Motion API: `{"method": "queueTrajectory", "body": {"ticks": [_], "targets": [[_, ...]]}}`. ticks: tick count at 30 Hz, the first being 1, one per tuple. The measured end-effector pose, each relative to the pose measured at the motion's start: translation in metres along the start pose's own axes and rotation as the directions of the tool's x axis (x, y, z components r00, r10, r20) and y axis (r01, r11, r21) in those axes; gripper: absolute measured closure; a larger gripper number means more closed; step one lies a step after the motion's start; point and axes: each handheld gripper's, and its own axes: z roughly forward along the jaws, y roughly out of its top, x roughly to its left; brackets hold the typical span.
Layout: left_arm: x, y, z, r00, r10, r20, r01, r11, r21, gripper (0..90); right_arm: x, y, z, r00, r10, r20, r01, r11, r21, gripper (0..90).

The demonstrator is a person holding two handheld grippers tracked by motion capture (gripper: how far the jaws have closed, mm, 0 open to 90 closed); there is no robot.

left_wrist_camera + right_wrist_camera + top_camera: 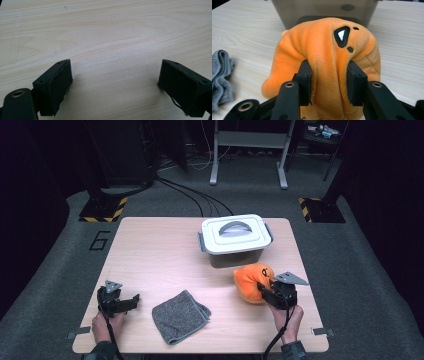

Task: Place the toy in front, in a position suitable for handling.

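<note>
The right gripper [329,83] has its two black jaws pressed into a fold of the orange plush toy [324,57], the fabric bunched between the pads, so it grips the toy firmly. In the high view this gripper [263,290] sits at the near right of the wooden table [160,255], with the plush toy [250,279] just left of it and the person's right hand [287,319] behind it. Directly beyond the toy stands a grey storage box [235,251] with a white lid [234,234] closed on top. To the left, near the front middle of the table, lies a folded grey cloth [180,316]. The left gripper [131,301] rests at the near left, its jaws spread wide apart over bare wood with nothing between them.
</note>
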Motion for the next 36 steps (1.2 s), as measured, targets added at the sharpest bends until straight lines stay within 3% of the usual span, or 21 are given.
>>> {"method": "queueTrajectory", "body": {"ticks": [22, 36], "targets": [[0.0, 0.0, -0.001, 1.0, 0.002, 0.006, -0.002, 1.0, 0.007, 11.5, -0.037, -0.003, -0.013, 0.992, 0.057, 0.113, -0.056, 0.998, -0.009, 60.9], [0.0, 0.0, 0.0, 1.0, -0.001, -0.001, 0.001, 1.0, -0.003, 11.5, -0.052, -0.006, -0.016, 0.9858, 0.085, 0.145, -0.084, 0.996, -0.015, 61.0]]}}
